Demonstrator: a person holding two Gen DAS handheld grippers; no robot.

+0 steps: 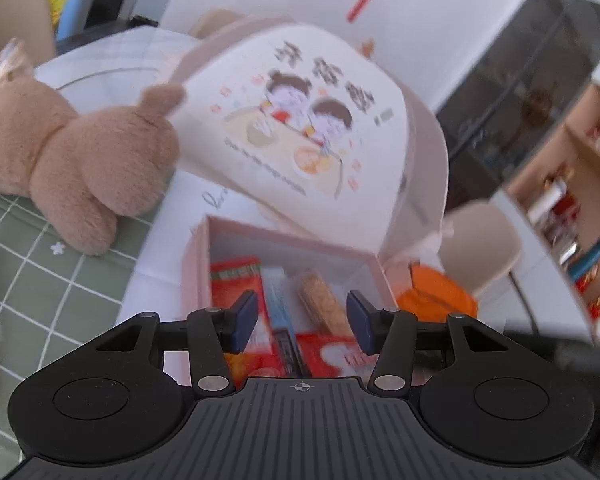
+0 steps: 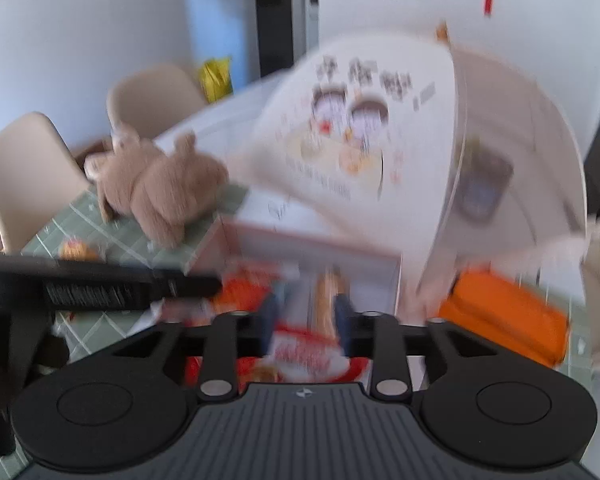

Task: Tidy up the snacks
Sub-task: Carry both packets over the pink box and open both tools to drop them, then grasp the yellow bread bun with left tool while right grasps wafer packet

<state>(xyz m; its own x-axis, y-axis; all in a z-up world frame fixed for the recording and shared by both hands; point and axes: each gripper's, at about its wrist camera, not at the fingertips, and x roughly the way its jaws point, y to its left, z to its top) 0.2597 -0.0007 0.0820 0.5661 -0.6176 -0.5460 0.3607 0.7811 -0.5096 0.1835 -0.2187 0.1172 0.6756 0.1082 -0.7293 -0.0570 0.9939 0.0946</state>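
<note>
A pink gift box [image 1: 196, 264] stands open on the table, its printed lid [image 1: 300, 128] raised behind it. Inside lie red snack packets [image 1: 236, 280], a blue-white bar [image 1: 278, 300] and a tan biscuit bar [image 1: 324, 304]. My left gripper [image 1: 302, 320] is open and empty just above the box. In the blurred right wrist view the same box [image 2: 228, 240] and lid [image 2: 360, 128] show. My right gripper [image 2: 306, 320] is open over the box, its fingers either side of a tan bar [image 2: 326, 296], above a red packet [image 2: 304, 356].
A brown plush bear [image 1: 72, 160] lies left of the box on the green checked tablecloth [image 1: 40, 280]. An orange pack [image 1: 436, 296] sits right of the box. Beige chairs [image 2: 152, 96] stand behind. The left gripper's black body [image 2: 100, 284] reaches in from the left.
</note>
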